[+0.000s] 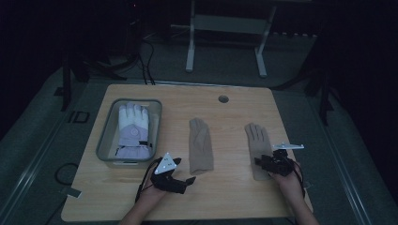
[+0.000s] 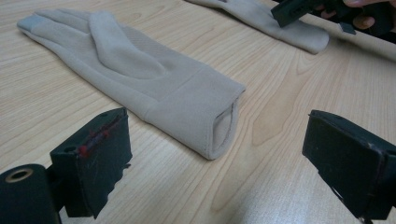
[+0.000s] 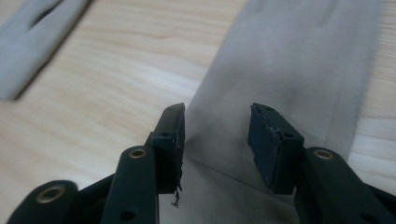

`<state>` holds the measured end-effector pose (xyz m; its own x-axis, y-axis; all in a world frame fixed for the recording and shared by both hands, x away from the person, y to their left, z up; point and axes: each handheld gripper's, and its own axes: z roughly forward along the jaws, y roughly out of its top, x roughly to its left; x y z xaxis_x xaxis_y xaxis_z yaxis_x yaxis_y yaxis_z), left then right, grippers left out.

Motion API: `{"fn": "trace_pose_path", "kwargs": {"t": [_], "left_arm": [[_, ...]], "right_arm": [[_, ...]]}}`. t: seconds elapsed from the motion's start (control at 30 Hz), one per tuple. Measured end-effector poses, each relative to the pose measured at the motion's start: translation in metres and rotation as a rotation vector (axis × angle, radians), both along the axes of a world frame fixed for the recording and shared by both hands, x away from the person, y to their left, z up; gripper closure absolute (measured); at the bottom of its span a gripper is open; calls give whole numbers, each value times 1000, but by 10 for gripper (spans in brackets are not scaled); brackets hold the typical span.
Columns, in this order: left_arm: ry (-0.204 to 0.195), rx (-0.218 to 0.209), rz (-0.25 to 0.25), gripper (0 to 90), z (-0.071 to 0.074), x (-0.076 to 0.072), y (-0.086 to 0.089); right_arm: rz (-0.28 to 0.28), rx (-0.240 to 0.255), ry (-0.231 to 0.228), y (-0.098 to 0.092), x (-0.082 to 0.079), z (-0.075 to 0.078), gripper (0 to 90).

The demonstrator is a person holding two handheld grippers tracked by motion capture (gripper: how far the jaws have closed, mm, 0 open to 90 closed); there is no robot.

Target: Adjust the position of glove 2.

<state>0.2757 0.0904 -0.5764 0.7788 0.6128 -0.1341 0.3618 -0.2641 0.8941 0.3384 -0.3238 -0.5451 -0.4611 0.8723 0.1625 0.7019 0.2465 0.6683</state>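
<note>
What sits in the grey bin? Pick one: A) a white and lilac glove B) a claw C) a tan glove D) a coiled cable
A: the high view shows a white and lilac glove lying inside the bin, while both tan gloves lie flat on the table.

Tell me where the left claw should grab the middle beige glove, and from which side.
Grip the cuff of the middle beige glove, probably at its open end nearest the person. The glove lies flat with fingers pointing away, and the cuff mouth gapes slightly, giving an edge to pinch. The left claw stands open just before that cuff, so coming in from the person's side looks shortest.
</note>
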Motion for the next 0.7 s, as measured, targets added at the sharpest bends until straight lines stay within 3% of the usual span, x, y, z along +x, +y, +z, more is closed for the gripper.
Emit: {"fn": "trace_pose_path", "kwargs": {"t": [0.03,0.1,0.17,0.27,0.37,0.5,0.53,0.6,0.7], "left_arm": [[-2,0,0,81,0,0,0],[-3,-2,2,81,1,0,1],[-3,-2,4,81,0,0,1],[-4,-9,2,81,1,0,2],[-11,-17,-8,81,1,0,3],[-20,-8,-24,81,0,0,3],[-22,-4,-25,81,0,0,3],[-26,-2,-24,81,-1,0,4],[-19,-5,-20,81,-1,1,4]], "right_arm": [[19,-5,-2,1,0,1,559],[56,-44,-50,1,1,6,548],[101,-70,-61,-1,5,10,513],[129,-150,-79,-5,15,12,507],[174,-189,-104,-8,21,13,493],[258,-284,-90,-10,29,6,461],[269,-280,-75,-11,30,3,487],[269,-220,-57,-17,32,1,547],[275,-232,-71,-15,29,1,691]]}}
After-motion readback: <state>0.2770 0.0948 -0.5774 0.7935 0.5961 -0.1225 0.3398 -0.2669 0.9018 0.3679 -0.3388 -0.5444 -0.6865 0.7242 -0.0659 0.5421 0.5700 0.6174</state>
